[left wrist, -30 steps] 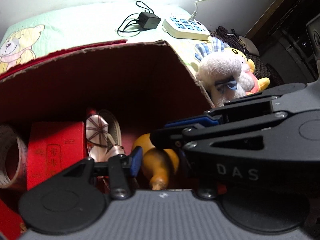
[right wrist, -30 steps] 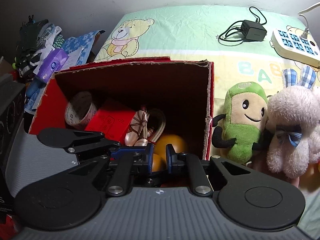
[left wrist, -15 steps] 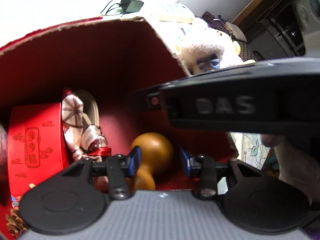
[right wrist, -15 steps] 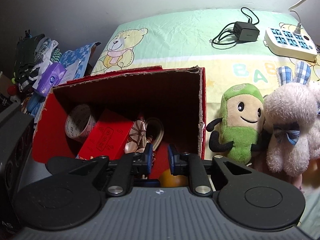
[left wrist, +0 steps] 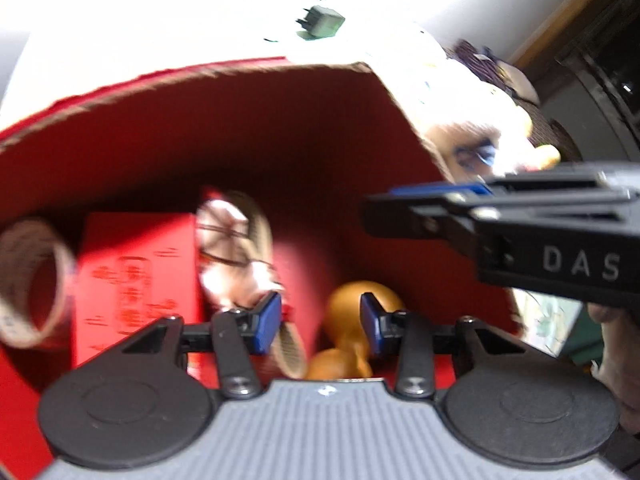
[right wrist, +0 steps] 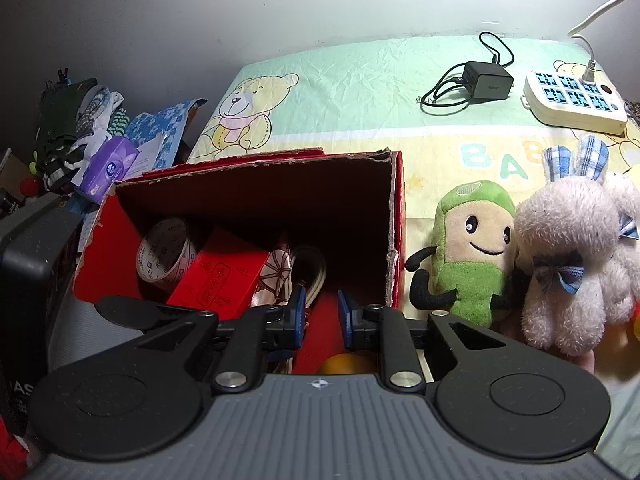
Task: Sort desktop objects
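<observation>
An open red cardboard box point(right wrist: 396, 240) stands on the bear-print cloth. Inside lie a tape roll point(right wrist: 164, 258), a small red packet point(right wrist: 218, 276), a patterned fabric piece point(right wrist: 276, 272) and an orange gourd point(left wrist: 360, 304) on the floor by the right wall. My left gripper point(left wrist: 320, 322) hangs open inside the box, just above the gourd, and its pads do not press on it. My right gripper point(right wrist: 318, 318) hovers over the box's near edge; its jaws are opening with nothing between them, and the gourd point(right wrist: 348, 364) shows just below. The left wrist view is blurred.
A green plush toy point(right wrist: 474, 256) and a white rabbit plush point(right wrist: 568, 256) sit right of the box. A charger point(right wrist: 486, 80) and a power strip point(right wrist: 576, 98) lie at the back. A tissue pack point(right wrist: 110, 168) and piled clothes point(right wrist: 76, 128) crowd the left.
My right gripper, shut on the gourd a second ago, has let it go and drawn back up; the gourd now lies on the box floor. My left gripper looks deeper into the box.
</observation>
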### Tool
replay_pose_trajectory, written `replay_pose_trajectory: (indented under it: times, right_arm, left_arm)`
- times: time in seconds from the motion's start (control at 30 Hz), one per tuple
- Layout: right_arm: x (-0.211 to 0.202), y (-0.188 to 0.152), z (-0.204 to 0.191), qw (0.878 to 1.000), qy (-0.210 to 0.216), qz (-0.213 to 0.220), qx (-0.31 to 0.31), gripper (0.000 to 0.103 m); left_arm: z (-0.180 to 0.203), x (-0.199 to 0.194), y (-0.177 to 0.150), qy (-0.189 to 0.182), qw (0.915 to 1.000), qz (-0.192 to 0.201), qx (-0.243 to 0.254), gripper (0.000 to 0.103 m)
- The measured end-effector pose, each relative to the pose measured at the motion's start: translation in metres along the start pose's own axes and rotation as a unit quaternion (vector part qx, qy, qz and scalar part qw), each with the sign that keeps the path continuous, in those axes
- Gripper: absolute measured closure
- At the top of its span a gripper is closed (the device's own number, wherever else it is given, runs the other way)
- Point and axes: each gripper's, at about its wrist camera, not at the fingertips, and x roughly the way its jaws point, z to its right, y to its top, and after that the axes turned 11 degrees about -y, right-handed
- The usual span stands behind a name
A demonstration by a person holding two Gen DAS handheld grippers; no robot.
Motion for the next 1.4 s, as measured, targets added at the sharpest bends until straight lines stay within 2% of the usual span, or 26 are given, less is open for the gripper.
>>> replay_pose_trajectory:
  times: [0.17,0.3,0.37,0.5,0.6,0.67,0.77,0.87,1.0,1.03,1.07,1.27,1.4]
  right_arm:
    - [0.002,-0.004,0.001,1.000,0.005,0.007,0.009,0.081]
    - [0.003,-0.008,0.000,1.000,0.008,0.006,0.012,0.081]
    - [0.003,-0.010,-0.001,1.000,0.011,0.004,0.014,0.081]
    - [0.002,-0.013,-0.009,1.000,-0.016,-0.002,-0.010,0.080]
    - [0.000,-0.011,-0.015,0.999,-0.028,-0.010,-0.046,0.079]
    - [0.005,-0.009,-0.020,0.995,-0.044,-0.034,-0.081,0.080]
    - [0.013,-0.004,-0.027,0.989,-0.042,-0.082,-0.118,0.080]
    - [0.020,0.001,-0.044,0.972,-0.078,-0.107,-0.196,0.081]
    - [0.037,0.010,-0.052,0.952,-0.056,-0.204,-0.220,0.081]
    - [0.041,0.010,-0.054,0.946,-0.057,-0.224,-0.226,0.082]
    - [0.046,0.011,-0.055,0.943,-0.062,-0.238,-0.224,0.087]
    - [0.062,0.009,-0.066,0.917,-0.070,-0.308,-0.243,0.087]
    - [0.068,0.001,-0.073,0.903,-0.086,-0.326,-0.268,0.090]
  left_arm:
    - [-0.008,-0.006,-0.001,0.069,0.9973,0.018,-0.017,0.054]
    - [-0.010,-0.008,-0.002,0.096,0.9945,0.026,-0.032,0.054]
    - [-0.010,-0.013,-0.004,0.118,0.9920,0.033,-0.030,0.050]
    - [-0.011,-0.017,-0.006,0.132,0.9900,0.040,-0.029,0.047]
    - [-0.011,-0.019,-0.008,0.131,0.9904,0.038,-0.023,0.047]
    - [-0.010,-0.020,-0.007,0.128,0.9909,0.040,-0.016,0.047]
    - [-0.007,-0.024,-0.010,0.123,0.9915,0.041,-0.003,0.047]
    - [-0.009,-0.029,-0.016,0.085,0.9955,0.043,-0.002,0.050]
    - [-0.015,-0.034,-0.019,0.049,0.9979,0.042,0.002,0.050]
    - [-0.016,-0.034,-0.019,0.043,0.9983,0.039,0.006,0.051]
    - [-0.017,-0.032,-0.019,0.040,0.9986,0.034,0.008,0.051]
    - [-0.019,-0.023,-0.024,0.006,0.9994,0.000,0.034,0.054]
    - [-0.020,-0.016,-0.019,-0.005,0.9988,-0.025,0.041,0.056]
